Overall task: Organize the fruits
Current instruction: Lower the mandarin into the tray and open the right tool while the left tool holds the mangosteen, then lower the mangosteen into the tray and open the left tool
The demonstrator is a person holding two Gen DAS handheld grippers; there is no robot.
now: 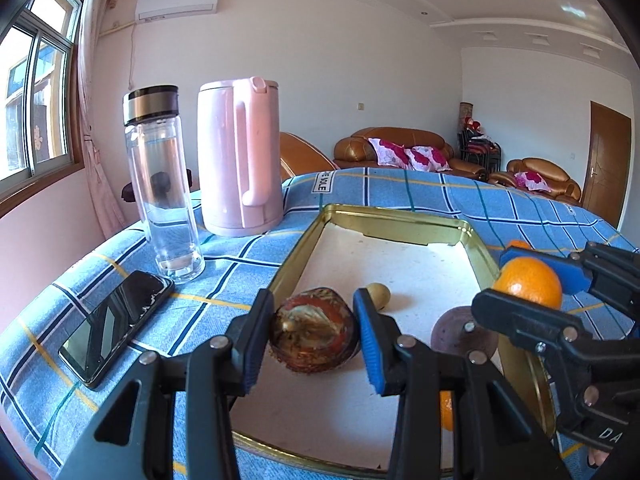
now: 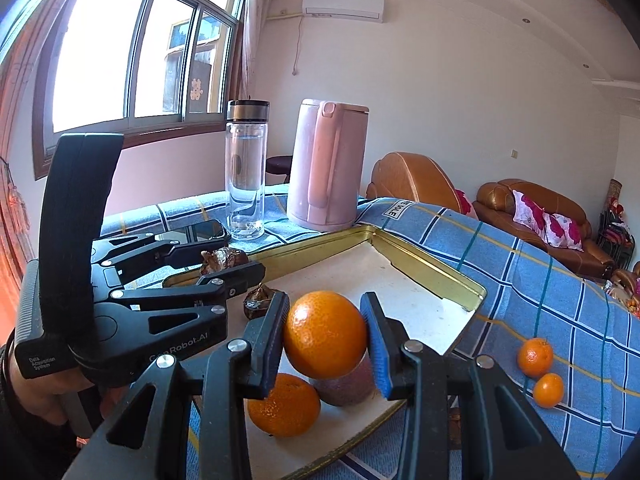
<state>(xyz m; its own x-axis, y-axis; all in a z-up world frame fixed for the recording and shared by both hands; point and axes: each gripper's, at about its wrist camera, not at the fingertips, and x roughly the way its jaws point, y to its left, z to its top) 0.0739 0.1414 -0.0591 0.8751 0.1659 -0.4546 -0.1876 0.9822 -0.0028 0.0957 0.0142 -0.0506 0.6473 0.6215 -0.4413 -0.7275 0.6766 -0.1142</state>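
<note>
Above a shallow gold-rimmed tin tray point(image 2: 432, 270) on the checked-cloth table point(image 2: 540, 280), left tongs point(image 1: 314, 330) clamp a wrinkled brown fruit point(image 1: 314, 336), right tongs point(image 2: 326, 334) a smooth round orange point(image 2: 325, 334).

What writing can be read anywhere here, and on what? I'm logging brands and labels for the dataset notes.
"GenRobot.AI", partly hidden, on the left gripper body.
"Data Acquisition System", small, on that gripper's handle end.
"DA", cut off at the frame edge, on the right gripper body.
"E SOLE" / "VE SOLE", start hidden by a fold, on the white label sewn to the blue checked cloth.
Red paper cutout on the window: a character, too blurred to read.
</note>
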